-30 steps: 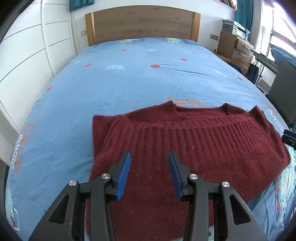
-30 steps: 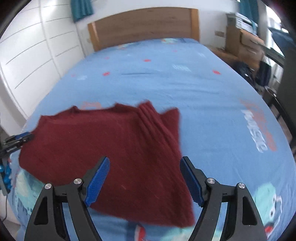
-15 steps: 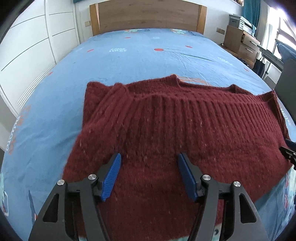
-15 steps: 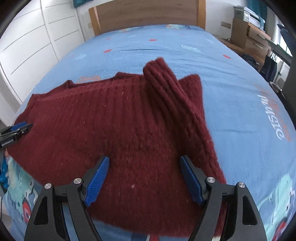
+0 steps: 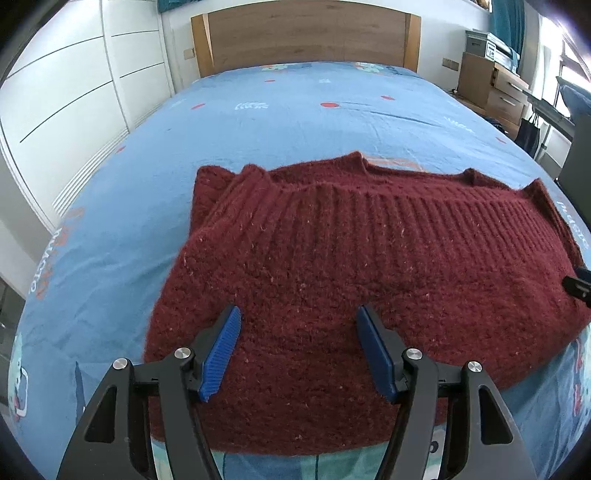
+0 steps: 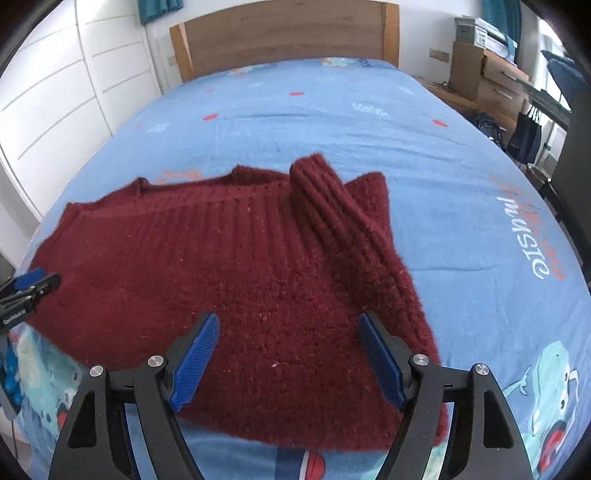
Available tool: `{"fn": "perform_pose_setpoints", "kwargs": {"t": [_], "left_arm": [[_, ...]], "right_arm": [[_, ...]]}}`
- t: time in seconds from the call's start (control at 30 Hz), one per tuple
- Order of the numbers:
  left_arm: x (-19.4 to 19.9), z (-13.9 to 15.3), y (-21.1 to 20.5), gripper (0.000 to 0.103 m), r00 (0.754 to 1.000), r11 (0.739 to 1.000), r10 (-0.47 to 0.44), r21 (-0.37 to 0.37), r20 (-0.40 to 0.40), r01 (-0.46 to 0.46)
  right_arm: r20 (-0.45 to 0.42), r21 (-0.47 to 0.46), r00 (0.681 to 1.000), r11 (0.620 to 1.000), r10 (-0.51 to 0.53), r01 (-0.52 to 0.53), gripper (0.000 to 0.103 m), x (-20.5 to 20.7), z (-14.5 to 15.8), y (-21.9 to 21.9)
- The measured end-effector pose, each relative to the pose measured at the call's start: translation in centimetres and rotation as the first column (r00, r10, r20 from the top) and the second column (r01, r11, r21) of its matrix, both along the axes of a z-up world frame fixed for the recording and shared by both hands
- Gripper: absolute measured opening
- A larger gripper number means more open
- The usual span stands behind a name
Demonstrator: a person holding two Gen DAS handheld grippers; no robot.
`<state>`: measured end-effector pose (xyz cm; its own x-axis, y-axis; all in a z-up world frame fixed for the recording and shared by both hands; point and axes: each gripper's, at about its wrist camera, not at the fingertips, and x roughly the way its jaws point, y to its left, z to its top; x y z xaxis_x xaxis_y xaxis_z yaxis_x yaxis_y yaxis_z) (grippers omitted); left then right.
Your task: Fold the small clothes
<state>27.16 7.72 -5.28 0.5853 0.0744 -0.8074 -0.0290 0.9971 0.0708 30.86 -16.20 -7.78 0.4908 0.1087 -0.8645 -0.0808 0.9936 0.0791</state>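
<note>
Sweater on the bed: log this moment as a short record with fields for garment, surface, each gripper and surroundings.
garment: dark red knit sweater, lying partly folded, one sleeve laid over its body
surface: blue patterned bed sheet
left gripper: open above the sweater's near part, nothing clamped
right gripper: open above the sweater's near part, nothing clamped
surroundings: wooden headboard at the far end, white wardrobe doors on the left

The sweater's near hem hides behind the left gripper; the right gripper is cut off at the right edge.
</note>
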Motion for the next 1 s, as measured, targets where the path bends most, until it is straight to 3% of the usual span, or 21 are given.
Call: {"fn": "perform_pose_setpoints", "kwargs": {"t": [0.57,0.83,1.0], "left_arm": [[-3.2,0.7,0.3,0.065,0.999,0.997,0.026,-0.066,-0.024,-0.027],[-6.7,1.6,1.8,0.065,0.996,0.977,0.068,-0.198,-0.05,-0.077],[-8.7,1.3,3.9,0.065,0.987,0.944,0.13,-0.294,-0.09,-0.151]], "right_arm": [[-0.016,0.005,1.0,1.0,-0.02,0.02,0.079,-2.2,-0.2,-0.2],[-0.049,-0.016,0.999,1.0,-0.008,0.008,0.079,-4.9,0.5,0.1],[-0.044,0.014,0.999,1.0,-0.016,0.016,0.079,-6.7,1.4,0.0]]}}
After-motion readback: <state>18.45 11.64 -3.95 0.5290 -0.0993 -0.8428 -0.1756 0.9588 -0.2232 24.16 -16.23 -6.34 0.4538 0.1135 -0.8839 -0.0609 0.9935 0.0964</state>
